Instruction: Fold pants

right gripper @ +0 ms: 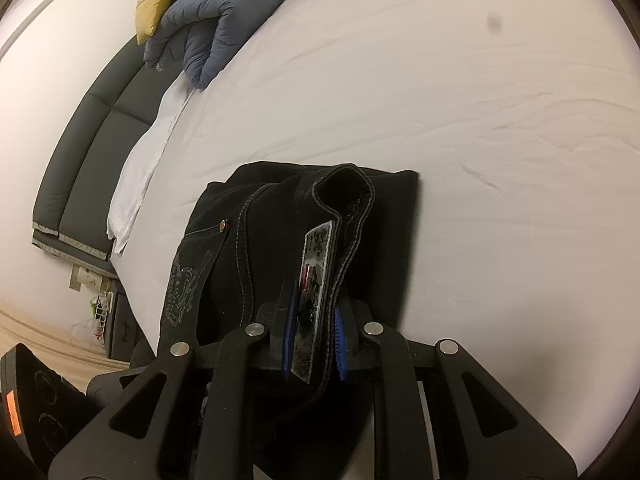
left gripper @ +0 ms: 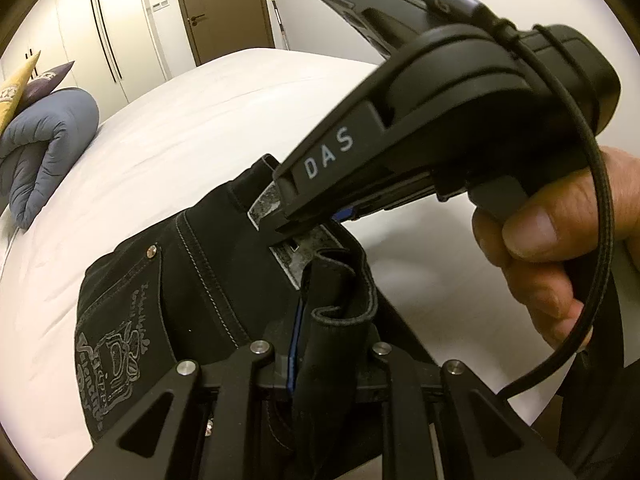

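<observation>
Both tongs pinch the pants (right gripper: pixel 280 216) waistband: left tongs (left gripper: pixel 320 344), right tongs (right gripper: pixel 314 320) close together; I see pants extending ahead over the bed (right gripper: pixel 480 120).

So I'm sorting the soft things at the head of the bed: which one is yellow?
The yellow pillow with the patterned band, propped against the rolled blue-grey duvet. The dark purple cushion sits beside it; the duvet is the biggest of the three.
</observation>
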Demonstrator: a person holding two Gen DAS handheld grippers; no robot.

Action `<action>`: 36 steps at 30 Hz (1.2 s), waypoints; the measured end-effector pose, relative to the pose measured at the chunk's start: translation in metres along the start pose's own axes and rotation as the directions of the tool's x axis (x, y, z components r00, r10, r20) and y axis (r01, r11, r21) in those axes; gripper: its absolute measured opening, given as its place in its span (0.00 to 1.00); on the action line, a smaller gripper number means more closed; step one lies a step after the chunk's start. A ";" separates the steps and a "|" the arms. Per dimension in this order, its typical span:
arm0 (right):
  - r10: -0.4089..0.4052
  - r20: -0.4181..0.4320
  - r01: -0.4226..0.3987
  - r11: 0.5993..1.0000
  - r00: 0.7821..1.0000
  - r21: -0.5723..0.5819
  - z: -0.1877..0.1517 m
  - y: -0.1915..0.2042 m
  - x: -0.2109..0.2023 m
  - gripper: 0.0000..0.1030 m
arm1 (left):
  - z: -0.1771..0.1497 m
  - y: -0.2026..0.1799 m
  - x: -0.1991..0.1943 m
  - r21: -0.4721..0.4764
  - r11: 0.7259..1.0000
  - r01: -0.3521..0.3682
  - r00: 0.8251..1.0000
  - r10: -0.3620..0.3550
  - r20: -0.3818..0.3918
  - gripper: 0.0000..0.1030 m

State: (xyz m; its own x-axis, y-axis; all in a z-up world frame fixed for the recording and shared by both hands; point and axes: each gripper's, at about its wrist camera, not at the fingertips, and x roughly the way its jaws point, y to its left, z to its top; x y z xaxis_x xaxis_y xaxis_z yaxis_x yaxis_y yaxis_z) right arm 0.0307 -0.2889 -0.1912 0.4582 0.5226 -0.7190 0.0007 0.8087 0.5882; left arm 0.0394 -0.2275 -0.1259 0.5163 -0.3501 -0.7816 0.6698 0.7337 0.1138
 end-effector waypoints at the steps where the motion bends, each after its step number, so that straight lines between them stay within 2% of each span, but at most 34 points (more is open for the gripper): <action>1: -0.003 0.003 0.003 1.000 1.000 0.002 0.000 -0.001 -0.003 0.14 | 0.000 -0.001 0.000 0.003 1.000 0.002 1.000 -0.002 0.001 0.17; 7: 0.006 0.004 -0.006 0.999 1.000 0.051 -0.010 -0.016 -0.002 0.14 | -0.026 0.006 0.011 0.012 1.000 0.011 1.000 -0.010 -0.016 0.20; 10: 0.061 0.014 -0.062 0.994 0.998 0.091 -0.018 -0.036 0.010 0.14 | -0.029 0.009 0.006 -0.004 0.999 0.034 0.999 -0.034 -0.007 0.23; 13: 0.142 0.058 -0.148 0.980 0.988 0.136 -0.025 -0.047 0.007 0.18 | -0.030 0.028 -0.004 -0.048 0.994 0.101 0.995 -0.101 0.003 0.44; 15: 0.169 0.072 -0.178 0.970 0.983 0.163 -0.028 -0.053 0.003 0.20 | -0.037 0.044 -0.016 -0.070 0.990 0.125 0.992 -0.124 0.012 0.61; 18: 0.165 0.129 -0.191 0.954 0.978 0.232 -0.032 -0.064 -0.012 0.29 | -0.052 0.071 -0.047 -0.111 0.983 0.144 0.988 -0.138 0.063 0.72; 19: 0.117 0.159 -0.155 0.954 0.980 0.255 -0.034 -0.068 -0.021 0.42 | -0.058 0.088 -0.058 -0.144 0.980 0.135 0.989 -0.125 0.079 0.73; 20: 0.091 0.180 -0.139 0.952 0.979 0.272 -0.035 -0.070 -0.028 0.44 | -0.061 0.102 -0.064 -0.175 0.977 0.126 0.990 -0.112 0.087 0.73; 22: 0.082 0.223 -0.147 0.945 0.971 0.292 -0.036 -0.071 -0.043 0.44 | -0.067 0.131 -0.071 -0.244 0.962 0.122 0.990 -0.100 0.101 0.73; 24: 0.130 0.226 -0.179 0.960 0.965 0.214 -0.033 -0.046 -0.050 0.38 | -0.067 0.164 -0.070 -0.314 0.945 0.089 0.993 -0.061 0.098 0.71; 25: 0.145 0.202 -0.178 0.971 0.969 0.158 -0.030 -0.026 -0.048 0.32 | -0.065 0.172 -0.069 -0.331 0.940 0.081 0.994 -0.052 0.094 0.70; 27: 0.136 0.136 -0.148 0.986 0.981 0.079 -0.025 0.005 -0.035 0.32 | -0.062 0.193 -0.067 -0.359 0.930 0.076 0.996 -0.051 0.079 0.66; 29: 0.086 0.068 -0.089 0.995 0.994 0.040 -0.026 0.025 -0.015 0.32 | -0.055 0.212 -0.058 -0.359 0.932 0.057 0.998 -0.038 0.059 0.65; 30: 0.015 0.011 -0.015 0.999 1.000 0.031 -0.029 0.028 0.003 0.31 | -0.054 0.225 -0.051 -0.364 0.931 0.043 0.999 -0.028 0.047 0.64; 31: -0.060 -0.034 0.061 0.998 0.998 0.025 -0.033 0.026 0.019 0.26 | -0.052 0.215 -0.047 -0.369 0.928 0.042 0.999 -0.034 0.030 0.64; 32: -0.101 -0.033 0.100 0.995 0.994 -0.006 -0.040 0.023 0.033 0.26 | -0.052 0.218 -0.038 -0.376 0.925 0.048 0.999 -0.047 0.012 0.64; 34: -0.069 0.035 0.070 0.997 0.997 -0.036 -0.046 0.022 0.032 0.25 | -0.046 0.218 -0.014 -0.371 0.928 0.036 0.999 -0.045 -0.015 0.58; 36: -0.013 0.063 0.013 1.000 0.998 0.001 -0.049 0.015 0.029 0.25 | -0.047 0.221 -0.003 -0.362 0.932 0.022 0.999 -0.035 -0.029 0.58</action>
State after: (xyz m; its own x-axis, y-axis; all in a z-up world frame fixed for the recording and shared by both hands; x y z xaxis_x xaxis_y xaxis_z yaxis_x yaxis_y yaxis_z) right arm 0.0008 -0.2484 -0.2218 0.5131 0.4940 -0.7019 0.0076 0.8152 0.5792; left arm 0.1609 -0.0376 -0.1274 0.4764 -0.3587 -0.8027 0.4430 0.8866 -0.1333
